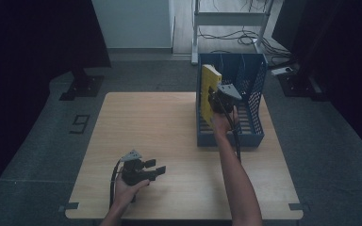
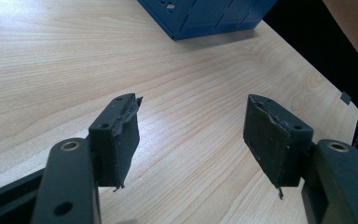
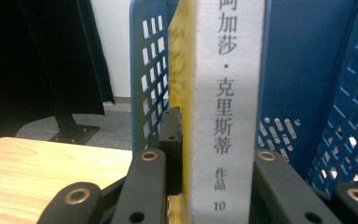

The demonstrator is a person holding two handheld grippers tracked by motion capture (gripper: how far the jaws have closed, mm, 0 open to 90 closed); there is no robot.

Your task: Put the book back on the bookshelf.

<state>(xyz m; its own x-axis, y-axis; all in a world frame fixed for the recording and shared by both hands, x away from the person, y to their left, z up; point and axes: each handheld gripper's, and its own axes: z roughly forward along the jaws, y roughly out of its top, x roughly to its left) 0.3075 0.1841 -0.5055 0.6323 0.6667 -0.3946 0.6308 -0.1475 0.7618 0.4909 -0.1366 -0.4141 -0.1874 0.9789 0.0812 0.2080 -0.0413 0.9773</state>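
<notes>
A pale wooden table (image 1: 169, 141) takes up the middle of the high view, standing on a grey floor (image 1: 37, 141) with a dark number mark (image 1: 80, 124) on it beside the table's left edge. Beyond the table a white metal frame (image 1: 231, 19) stands among loose cables.

On the table's far right part sits a blue file rack (image 1: 252, 89) with perforated walls and upright dividers; its open front faces the person. In the left gripper view a corner of it (image 2: 205, 18) shows at the top.

A book (image 1: 208, 92) with a yellow cover stands upright in the rack's leftmost slot, close against the left wall. In the right gripper view its white spine (image 3: 227, 107), printed with dark characters, rises straight up between a blue divider and the perforated wall.

The right gripper (image 1: 219, 100) reaches into the rack, its jaws clamped on the book, one pad on each cover near the lower part of the spine. Whether the book's bottom edge rests on the rack floor is hard to judge from here.

The left gripper (image 1: 156, 170) lies low over the near left of the table, well apart from the rack, held in the left hand (image 1: 127, 186). Its jaws stand wide with only bare wood between them, and the pads (image 2: 123, 135) look frayed at the edges.
</notes>
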